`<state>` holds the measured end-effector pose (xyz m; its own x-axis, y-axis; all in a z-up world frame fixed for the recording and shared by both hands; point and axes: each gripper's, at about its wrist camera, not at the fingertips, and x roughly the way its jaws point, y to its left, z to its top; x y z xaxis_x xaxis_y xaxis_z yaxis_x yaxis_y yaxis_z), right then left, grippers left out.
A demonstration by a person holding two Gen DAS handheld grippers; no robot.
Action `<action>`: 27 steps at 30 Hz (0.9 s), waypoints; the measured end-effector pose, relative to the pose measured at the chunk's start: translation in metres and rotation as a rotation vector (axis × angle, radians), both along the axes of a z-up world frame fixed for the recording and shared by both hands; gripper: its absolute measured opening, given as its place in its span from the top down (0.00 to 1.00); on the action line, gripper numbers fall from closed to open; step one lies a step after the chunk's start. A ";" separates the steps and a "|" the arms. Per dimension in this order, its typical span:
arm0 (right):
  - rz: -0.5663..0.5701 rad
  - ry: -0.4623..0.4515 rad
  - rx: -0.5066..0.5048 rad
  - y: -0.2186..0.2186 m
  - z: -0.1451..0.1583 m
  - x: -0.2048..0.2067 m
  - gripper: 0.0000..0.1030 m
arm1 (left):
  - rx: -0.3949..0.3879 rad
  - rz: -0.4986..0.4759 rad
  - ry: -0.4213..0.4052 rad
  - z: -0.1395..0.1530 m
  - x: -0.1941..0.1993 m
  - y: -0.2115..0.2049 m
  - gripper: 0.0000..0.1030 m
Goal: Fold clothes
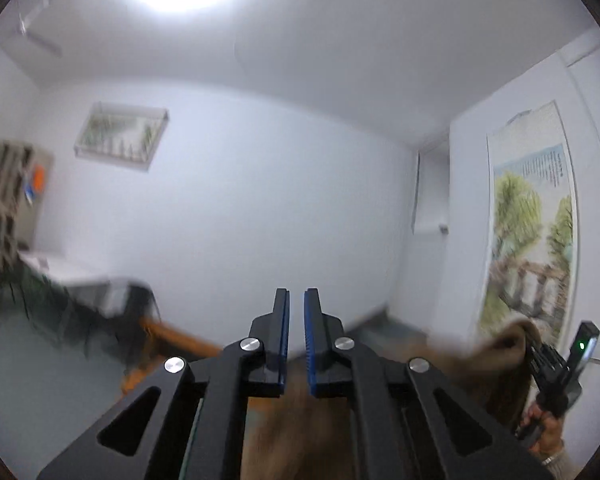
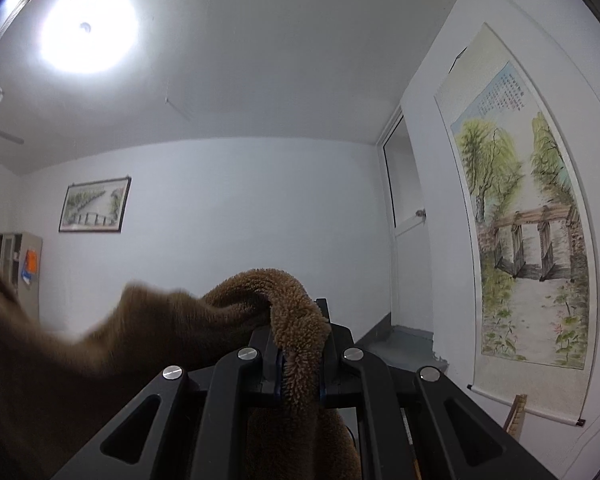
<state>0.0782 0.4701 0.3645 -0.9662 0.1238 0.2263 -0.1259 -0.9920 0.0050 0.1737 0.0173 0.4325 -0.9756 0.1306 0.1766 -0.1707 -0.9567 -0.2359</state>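
A brown fleecy garment (image 2: 296,332) is clamped between the fingers of my right gripper (image 2: 300,320). It drapes over the fingertips and stretches left across the view (image 2: 100,344), raised in the air. In the left wrist view my left gripper (image 1: 296,304) points up at the wall, its blue-padded fingers a small gap apart with nothing between the tips. Blurred brown cloth (image 1: 300,424) hangs below its fingers. The right gripper (image 1: 556,364) with the garment bunched on it (image 1: 508,340) shows at the lower right of that view.
A white wall lies ahead with a framed picture (image 2: 96,204). A hanging scroll painting (image 2: 528,216) and a door (image 2: 408,216) are on the right. A cabinet (image 2: 16,256) stands at the left. A table with dark cloth (image 1: 76,292) is at the lower left.
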 end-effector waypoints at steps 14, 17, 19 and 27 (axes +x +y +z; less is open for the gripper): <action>0.107 0.063 0.048 -0.039 0.026 0.018 0.90 | -0.277 -0.166 -0.265 -0.052 -0.017 0.049 0.79; 0.104 0.079 0.072 -0.045 0.031 0.022 0.90 | -0.316 -0.255 -0.385 -0.098 -0.048 0.068 0.27; 0.106 0.088 0.094 -0.051 0.034 0.025 0.90 | -0.341 -0.297 -0.414 -0.130 -0.062 0.080 0.17; 0.096 0.081 0.151 -0.073 0.042 0.028 0.90 | -0.398 -0.549 -0.616 -0.230 -0.113 0.141 0.16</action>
<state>0.1066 0.3969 0.4063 -0.9497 -0.0092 0.3131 -0.0361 -0.9897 -0.1387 0.0608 0.1581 0.2023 -0.6650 0.5438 -0.5119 -0.5793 -0.8082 -0.1061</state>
